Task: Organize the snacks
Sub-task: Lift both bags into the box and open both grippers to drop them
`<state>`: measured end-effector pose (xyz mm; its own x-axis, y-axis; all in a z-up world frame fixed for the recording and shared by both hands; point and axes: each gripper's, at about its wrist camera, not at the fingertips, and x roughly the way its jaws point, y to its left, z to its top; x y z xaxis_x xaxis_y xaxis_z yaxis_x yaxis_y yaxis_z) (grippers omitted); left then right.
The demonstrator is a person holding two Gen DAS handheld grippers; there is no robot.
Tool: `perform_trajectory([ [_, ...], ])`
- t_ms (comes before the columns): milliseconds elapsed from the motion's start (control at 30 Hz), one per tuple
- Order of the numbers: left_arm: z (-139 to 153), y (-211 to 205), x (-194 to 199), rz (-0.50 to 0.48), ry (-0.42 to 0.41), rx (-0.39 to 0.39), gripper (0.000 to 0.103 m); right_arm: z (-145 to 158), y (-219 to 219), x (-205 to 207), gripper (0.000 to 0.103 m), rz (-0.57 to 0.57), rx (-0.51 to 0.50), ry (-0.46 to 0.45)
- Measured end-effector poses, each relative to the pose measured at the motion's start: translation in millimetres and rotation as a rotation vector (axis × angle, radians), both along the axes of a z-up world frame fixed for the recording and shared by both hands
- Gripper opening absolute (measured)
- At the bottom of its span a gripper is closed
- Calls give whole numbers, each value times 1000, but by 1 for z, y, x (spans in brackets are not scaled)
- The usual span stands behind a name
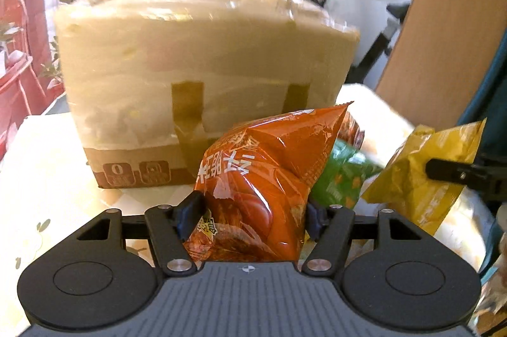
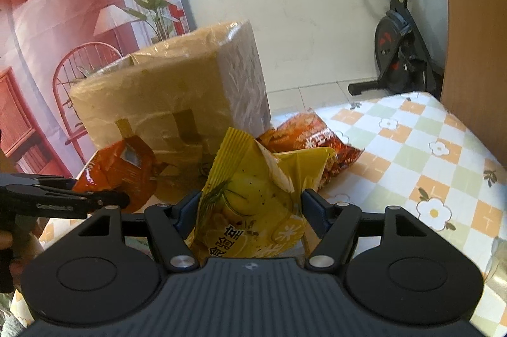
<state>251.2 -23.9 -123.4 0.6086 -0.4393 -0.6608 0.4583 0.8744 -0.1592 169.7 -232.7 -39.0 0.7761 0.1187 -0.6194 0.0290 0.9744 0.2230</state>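
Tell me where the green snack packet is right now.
In the left wrist view, the green packet shows right of centre, tucked behind the orange bag in the left gripper, with the yellow bag to its right.

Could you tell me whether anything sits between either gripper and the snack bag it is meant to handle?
Nothing does. The left gripper is shut on the orange bag, and the right gripper is shut on the yellow bag. The taped cardboard box stands behind both bags.

Glossy, crinkled plastic film on the orange snack bag (image 1: 259, 178) and yellow chip bag (image 2: 253, 200). Brown cardboard box (image 1: 196, 77) wrapped in shiny clear tape. Matt black plastic fingers (image 1: 190, 213); smooth checked tablecloth (image 2: 412, 147).
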Motion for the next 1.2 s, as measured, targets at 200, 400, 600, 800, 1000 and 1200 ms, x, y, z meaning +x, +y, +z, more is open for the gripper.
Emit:
perform_trajectory([
  [200,25,19,-13,39,-47,-92,69,22,8,-3,70,20,-14,-45],
  [400,51,38,-20,86,-99,-132,69,52,16,0,70,54,-16,-115],
  [600,90,52,-17,138,-159,-168,69,85,28,21,70,109,-16,-199],
  [800,122,56,1,177,-210,-197,69,111,42,52,70,160,-26,-299],
  [1000,140,43,34,181,-234,-177,70,119,55,97,70,182,-49,-357],
  [1200,148,30,72,182,-227,-131,70,110,65,146,70,191,-49,-396],
])
